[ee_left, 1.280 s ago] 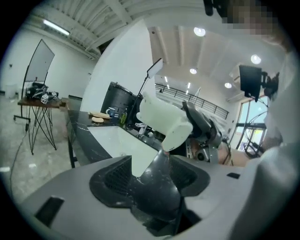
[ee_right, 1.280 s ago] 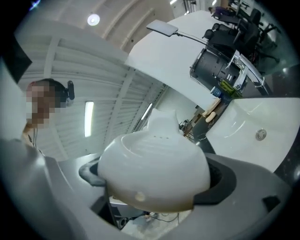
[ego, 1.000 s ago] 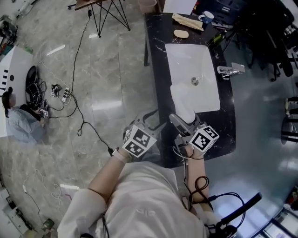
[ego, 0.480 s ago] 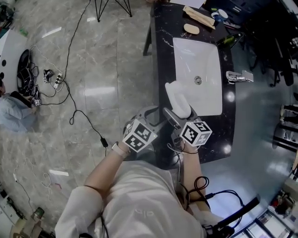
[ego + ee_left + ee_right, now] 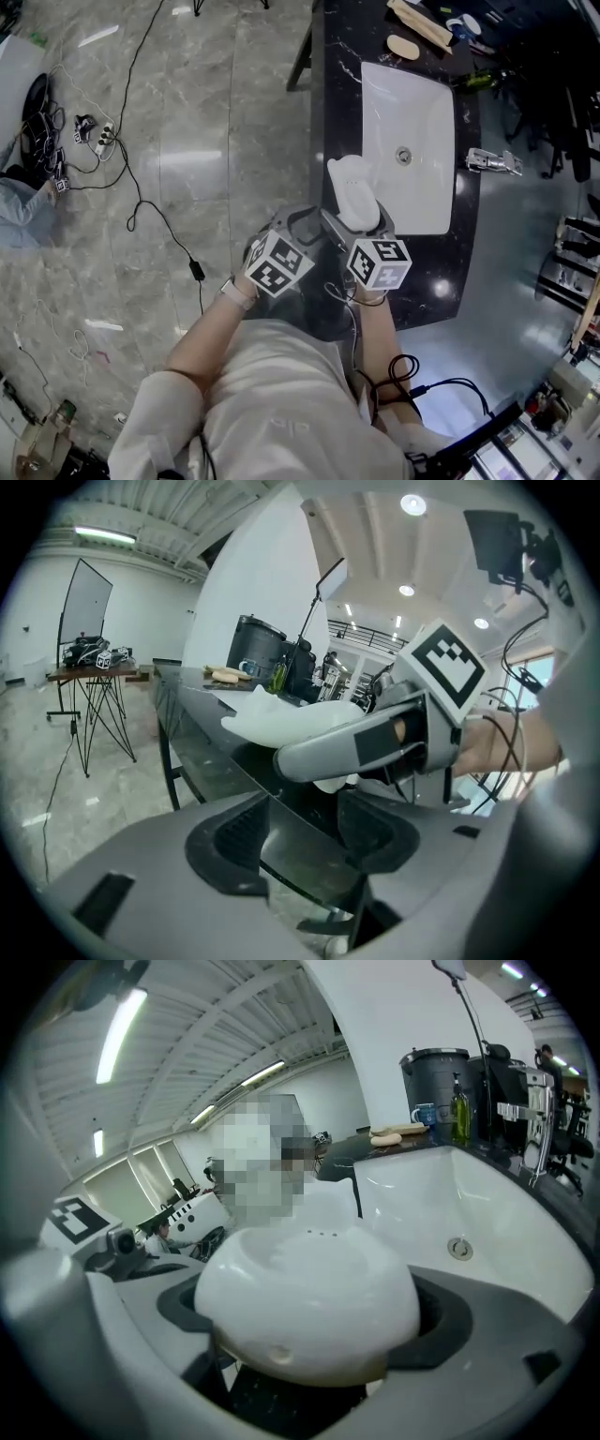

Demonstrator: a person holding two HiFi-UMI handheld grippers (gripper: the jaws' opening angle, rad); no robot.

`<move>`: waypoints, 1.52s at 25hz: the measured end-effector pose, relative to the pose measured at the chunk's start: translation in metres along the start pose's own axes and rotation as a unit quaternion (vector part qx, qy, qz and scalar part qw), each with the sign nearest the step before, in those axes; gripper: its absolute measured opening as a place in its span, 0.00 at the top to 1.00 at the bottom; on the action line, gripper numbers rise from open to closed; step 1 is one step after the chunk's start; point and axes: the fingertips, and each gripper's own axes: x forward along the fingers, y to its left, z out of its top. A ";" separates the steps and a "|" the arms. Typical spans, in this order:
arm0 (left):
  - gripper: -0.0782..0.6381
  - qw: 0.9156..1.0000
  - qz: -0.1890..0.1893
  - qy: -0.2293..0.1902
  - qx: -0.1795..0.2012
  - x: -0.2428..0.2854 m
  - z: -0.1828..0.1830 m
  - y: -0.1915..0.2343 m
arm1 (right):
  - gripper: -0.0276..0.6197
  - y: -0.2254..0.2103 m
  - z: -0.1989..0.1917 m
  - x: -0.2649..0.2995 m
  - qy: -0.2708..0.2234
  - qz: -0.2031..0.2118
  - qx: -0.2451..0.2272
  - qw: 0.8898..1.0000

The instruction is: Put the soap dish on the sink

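Note:
My right gripper (image 5: 357,219) is shut on a white oval soap dish (image 5: 353,187), held over the near left corner of the white sink (image 5: 412,112) where its rim meets the black counter (image 5: 335,103). In the right gripper view the soap dish (image 5: 305,1297) fills the space between the jaws, with the sink (image 5: 487,1208) and its drain (image 5: 458,1248) beyond. My left gripper (image 5: 298,228) hangs open just left of the right one at the counter's near edge. In the left gripper view it (image 5: 300,841) holds nothing, and the soap dish (image 5: 281,719) shows ahead.
A chrome faucet (image 5: 492,161) stands on the sink's right side. At the counter's far end lie a soap bar (image 5: 405,47), a wooden board (image 5: 420,23), a cup (image 5: 466,25) and a green bottle (image 5: 473,80). Cables (image 5: 141,202) trail over the marble floor to the left.
The right gripper has carried the soap dish leftward, from over the basin's near end to its near left corner. The left gripper has stayed beside it.

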 end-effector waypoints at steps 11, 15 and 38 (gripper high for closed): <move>0.57 1.000 -0.011 0.001 -0.025 0.011 -0.016 0.012 | 0.18 -0.005 -0.014 0.017 0.017 -0.071 -0.084 0.994; 0.57 0.999 -0.016 -0.002 -0.039 0.012 -0.020 0.014 | 0.18 -0.006 -0.015 0.019 0.025 -0.088 -0.105 0.990; 0.57 0.992 -0.047 -0.007 -0.120 0.004 -0.031 0.015 | 0.18 -0.006 -0.011 0.021 0.023 -0.101 -0.112 0.988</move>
